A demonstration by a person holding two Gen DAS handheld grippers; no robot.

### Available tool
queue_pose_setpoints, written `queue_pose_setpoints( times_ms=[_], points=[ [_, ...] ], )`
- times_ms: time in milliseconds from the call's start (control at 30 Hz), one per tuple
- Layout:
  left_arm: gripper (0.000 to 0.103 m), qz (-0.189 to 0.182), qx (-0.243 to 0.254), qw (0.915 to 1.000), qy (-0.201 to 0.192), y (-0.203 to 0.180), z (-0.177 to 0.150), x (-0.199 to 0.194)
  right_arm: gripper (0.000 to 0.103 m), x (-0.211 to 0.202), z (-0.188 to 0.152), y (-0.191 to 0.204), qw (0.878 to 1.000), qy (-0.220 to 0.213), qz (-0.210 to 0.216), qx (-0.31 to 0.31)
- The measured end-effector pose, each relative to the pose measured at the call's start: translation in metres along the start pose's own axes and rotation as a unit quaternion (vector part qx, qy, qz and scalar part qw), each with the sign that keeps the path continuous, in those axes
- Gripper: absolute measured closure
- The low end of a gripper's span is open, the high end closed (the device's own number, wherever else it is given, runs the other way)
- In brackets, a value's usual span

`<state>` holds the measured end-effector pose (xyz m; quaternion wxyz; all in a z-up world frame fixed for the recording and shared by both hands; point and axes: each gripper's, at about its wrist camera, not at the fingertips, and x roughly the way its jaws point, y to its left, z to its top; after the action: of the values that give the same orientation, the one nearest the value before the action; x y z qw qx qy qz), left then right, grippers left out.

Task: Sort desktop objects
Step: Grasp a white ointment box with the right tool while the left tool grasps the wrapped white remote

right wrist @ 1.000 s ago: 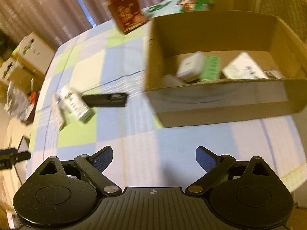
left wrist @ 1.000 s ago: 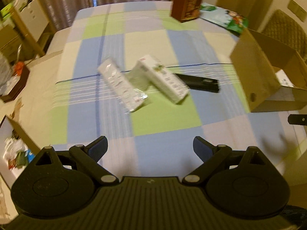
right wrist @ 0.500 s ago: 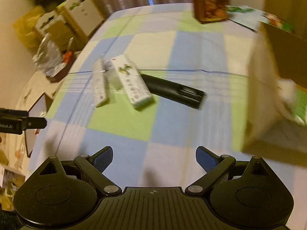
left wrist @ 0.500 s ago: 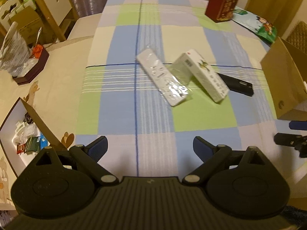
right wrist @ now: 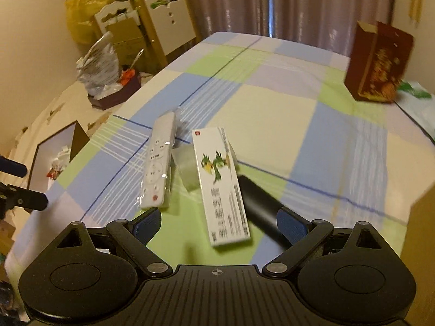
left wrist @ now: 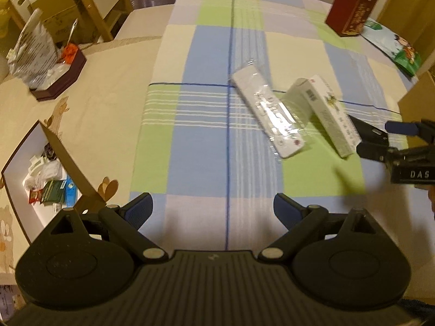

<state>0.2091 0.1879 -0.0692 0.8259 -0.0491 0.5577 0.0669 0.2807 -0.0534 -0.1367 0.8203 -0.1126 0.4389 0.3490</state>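
A white remote in clear wrap, a white carton with a green print and a black remote lie together on the checked tablecloth. My right gripper hangs just over the carton; its jaws are closing, the carton's near end lies between them, and the pads are not touching it. The black remote runs under its right finger and the white remote lies to the left. My left gripper stands open over bare cloth, short of the remotes, with nothing between its fingers.
A cardboard box stands at the right edge. A red-brown box and a green packet are at the far right. Left of the cloth stand a dark tray with a plastic bag and an open box of small things.
My right gripper has swung left from the cardboard box to just over the white carton. My left gripper has shifted left, so the remotes now sit to the right in its view.
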Motion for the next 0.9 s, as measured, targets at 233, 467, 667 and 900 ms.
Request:
queue_pose_setpoints(
  times_ms=[233,467,667,900],
  points=[
    [0.009,0.014,-0.014,0.9998,0.006,0.013,0.007,0.007,0.039,0.027,0.003,-0.007,1.000,0.004,0.006,-0.005],
    [0.009,0.010,-0.008,0.9999,0.010,0.010,0.016,0.018,0.066,0.027,-0.006,-0.012,1.000,0.016,0.005,0.004],
    [0.009,-0.020,0.016,0.9996,0.012,-0.010,0.023,0.036,0.066,-0.003,-0.032,-0.019,0.998,0.043,-0.011,0.052],
    [0.009,-0.092,0.035,0.9951,0.008,-0.046,0.052,0.070,0.066,-0.026,-0.056,-0.030,0.992,0.060,-0.040,0.099]
  ],
)
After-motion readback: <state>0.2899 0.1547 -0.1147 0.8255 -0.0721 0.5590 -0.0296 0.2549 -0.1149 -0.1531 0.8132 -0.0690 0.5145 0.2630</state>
